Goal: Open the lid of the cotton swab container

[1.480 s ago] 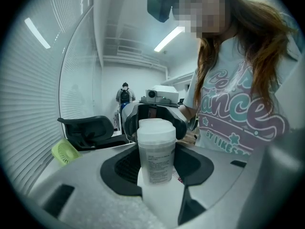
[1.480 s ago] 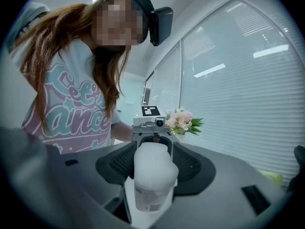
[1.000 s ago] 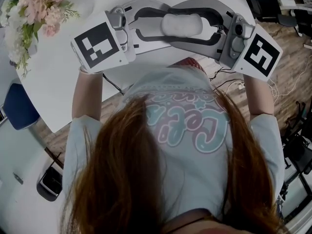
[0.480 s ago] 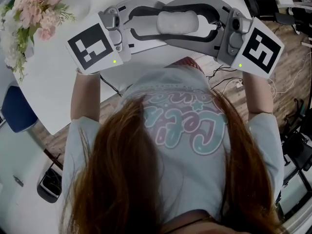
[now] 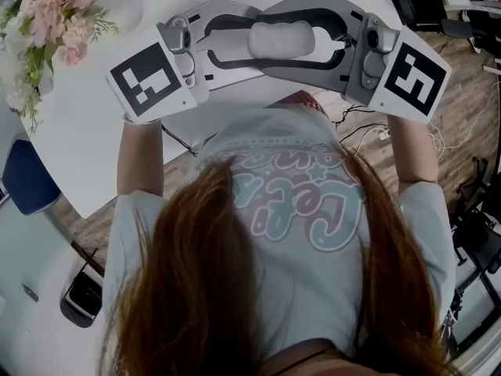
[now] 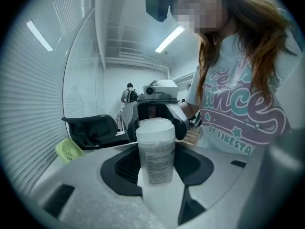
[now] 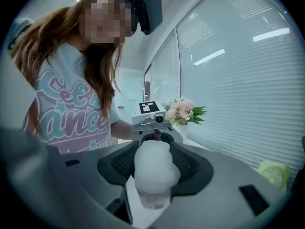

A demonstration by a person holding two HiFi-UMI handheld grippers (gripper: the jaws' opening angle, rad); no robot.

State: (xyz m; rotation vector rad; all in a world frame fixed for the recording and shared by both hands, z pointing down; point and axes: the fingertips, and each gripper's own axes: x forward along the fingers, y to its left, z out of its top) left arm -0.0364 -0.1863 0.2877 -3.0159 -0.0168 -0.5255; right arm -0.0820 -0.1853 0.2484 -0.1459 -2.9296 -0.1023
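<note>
Left gripper (image 6: 155,152): jaws closed on the body of the cotton swab container (image 5: 282,39); pads press its sides, printed label (image 6: 158,163) facing this gripper's camera.
Right gripper (image 7: 153,163): comes at the container from the opposite end, jaws clamped round the lid (image 6: 155,128).
The two grippers point at each other, nose to nose, jaw arms overlapping along the container.

Container: lying lengthwise between the two grippers, held clear above the white table (image 5: 86,147). Frosted, pale. Lid seated on the body; no gap seen at the seam.

Outward from the container:
- Just below it in head view, the person's pale T-shirt (image 5: 313,202) with pastel lettering, long hair falling over it.
- Well off to its left in head view, pink and white flowers (image 5: 59,22) at the table's far corner.
- Further left and lower, past the table edge, a blue chair seat (image 5: 27,171).
- To its lower right, cables (image 5: 368,135) on the wooden floor.
- Behind it in the left gripper view, a black office chair (image 6: 93,128) and a small green fan (image 6: 68,150).
- Behind it in the right gripper view, window blinds (image 7: 238,80).
</note>
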